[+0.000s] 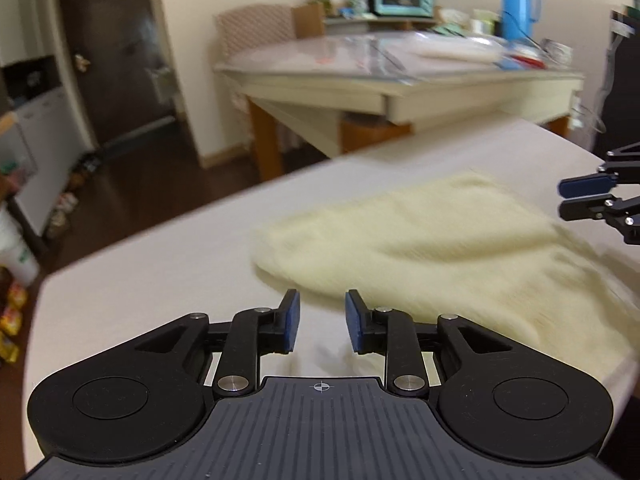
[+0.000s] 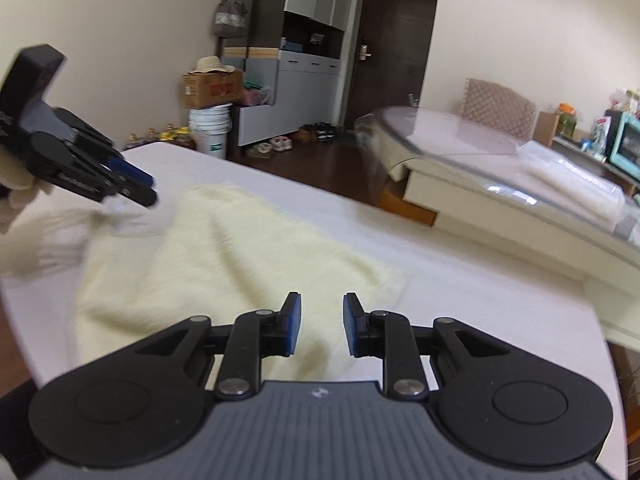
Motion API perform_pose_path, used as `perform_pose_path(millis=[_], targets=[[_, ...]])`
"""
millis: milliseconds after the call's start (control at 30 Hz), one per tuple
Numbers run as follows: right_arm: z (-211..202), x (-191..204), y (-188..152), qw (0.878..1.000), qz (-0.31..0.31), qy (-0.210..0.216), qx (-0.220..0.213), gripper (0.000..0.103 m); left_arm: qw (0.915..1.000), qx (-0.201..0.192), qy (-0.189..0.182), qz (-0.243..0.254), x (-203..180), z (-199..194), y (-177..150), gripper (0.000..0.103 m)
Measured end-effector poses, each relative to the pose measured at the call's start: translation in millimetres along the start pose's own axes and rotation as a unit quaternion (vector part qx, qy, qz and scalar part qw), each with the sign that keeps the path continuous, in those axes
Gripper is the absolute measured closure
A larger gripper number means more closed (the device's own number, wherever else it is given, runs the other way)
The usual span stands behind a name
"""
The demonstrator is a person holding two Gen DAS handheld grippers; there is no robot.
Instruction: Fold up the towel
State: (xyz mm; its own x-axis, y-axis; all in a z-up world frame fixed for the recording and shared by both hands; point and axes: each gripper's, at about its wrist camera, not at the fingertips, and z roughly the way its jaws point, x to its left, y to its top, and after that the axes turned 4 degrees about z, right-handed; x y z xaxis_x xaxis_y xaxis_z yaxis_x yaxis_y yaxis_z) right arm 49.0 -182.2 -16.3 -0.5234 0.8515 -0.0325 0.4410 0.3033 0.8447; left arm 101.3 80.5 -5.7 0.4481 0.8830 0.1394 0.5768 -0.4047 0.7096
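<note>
Two wrist views over a white surface point(image 1: 160, 248) bearing a pale yellow towel point(image 1: 440, 248). In the left wrist view, the left claw point(image 1: 322, 322) hovers at the near edge of the towel, its blue-padded fingers point(image 1: 292, 320) standing apart with nothing between them; only bare surface and the towel's edge show through the gap. The towel lies rumpled and partly doubled over, spreading from the middle of the surface toward the right, its outline smeared by motion blur. At the right margin the right claw point(image 1: 584, 196) enters from the side above the towel's far right part, its two fingers slightly separated and holding nothing. In the right wrist view, the right claw point(image 2: 320, 322) is poised over the near part of the towel point(image 2: 240, 248), pads parted and not pressing on the cloth, which is visible beneath the gap. The left claw point(image 2: 138, 188) appears at upper left, near the towel's far left corner, carried by a light-gloved hand point(image 2: 16, 184); whether it touches the cloth cannot be told through the blur. Behind the surface stand a glass-topped table point(image 1: 360, 76), a dark door point(image 2: 394, 40) and a blue flask point(image 1: 518, 4).
</note>
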Motion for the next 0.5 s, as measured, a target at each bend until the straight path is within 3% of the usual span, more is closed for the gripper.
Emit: perform_pose_path(millis=[167,267,500], targets=[[-18.9,8.3,-11.0,1.000,0.014,0.000,0.005,0.077,0.9997,0.021,-0.004,0.007,-9.5,2.1,-13.3,0.076],[-27.5,12.6,-12.2,1.000,0.014,-0.001,0.005,0.075,0.9992,0.029,0.026,0.011,-15.4,-11.5,-24.9,0.075],[-36.9,26.0,-16.5,1.000,-0.008,0.029,0.005,0.074,0.9972,0.036,0.054,-0.038,-23.2,-57.9,-63.9,0.075]])
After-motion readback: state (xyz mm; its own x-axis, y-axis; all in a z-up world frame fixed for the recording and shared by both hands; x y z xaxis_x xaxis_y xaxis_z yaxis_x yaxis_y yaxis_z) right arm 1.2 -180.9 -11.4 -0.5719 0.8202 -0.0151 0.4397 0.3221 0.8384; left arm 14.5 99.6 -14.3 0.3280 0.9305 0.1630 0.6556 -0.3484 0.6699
